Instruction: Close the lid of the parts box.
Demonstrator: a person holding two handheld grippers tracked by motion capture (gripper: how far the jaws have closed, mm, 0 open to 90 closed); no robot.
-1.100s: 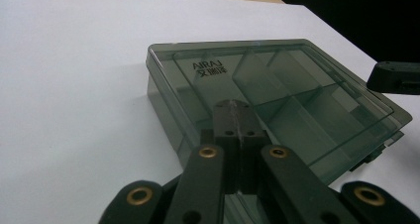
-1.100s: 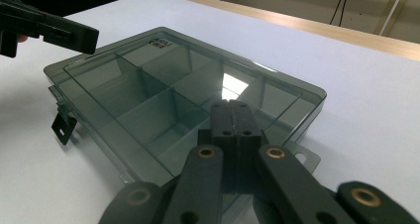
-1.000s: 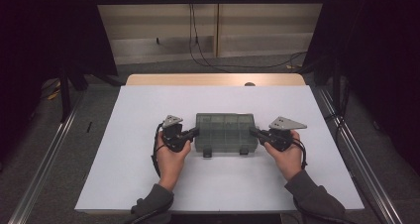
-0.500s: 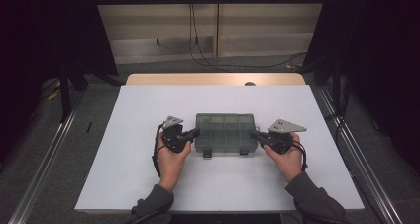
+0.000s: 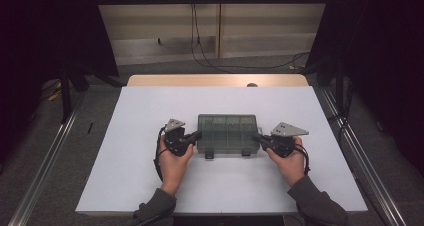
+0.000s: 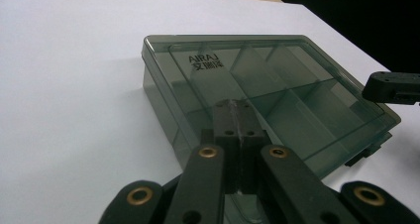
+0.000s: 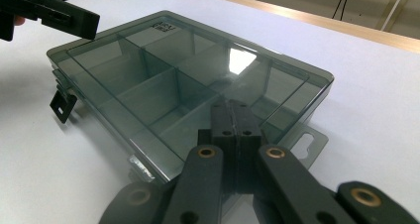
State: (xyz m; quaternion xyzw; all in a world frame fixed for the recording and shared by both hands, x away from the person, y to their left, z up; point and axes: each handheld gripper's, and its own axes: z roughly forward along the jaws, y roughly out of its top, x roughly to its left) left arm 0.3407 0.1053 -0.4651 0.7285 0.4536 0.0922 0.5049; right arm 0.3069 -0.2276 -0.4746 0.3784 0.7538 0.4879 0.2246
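A smoke-grey see-through compartment box (image 5: pixel 227 132) lies shut in the middle of the white table (image 5: pixel 125 136). My left gripper (image 5: pixel 198 134) is shut with nothing between its jaws, and its tips sit at the box's left end. My right gripper (image 5: pixel 255 136) is shut too, at the box's right end. In the left gripper view the closed tips (image 6: pixel 234 105) lie over the lid of the box (image 6: pixel 287 80), and the right gripper (image 6: pixel 393 86) shows beyond it. In the right gripper view the closed tips (image 7: pixel 233 105) hover over the box (image 7: pixel 158 70), near the left gripper (image 7: pixel 49 13).
Two black latches (image 5: pixel 209 155) hang off the box's near side, and a clear hang tab (image 7: pixel 309 142) juts from its right end. A wooden board edge (image 5: pixel 215 80) borders the table's far side. Metal rails (image 5: pixel 45 161) run along both flanks, and cables (image 5: pixel 200 51) lie on the floor beyond.
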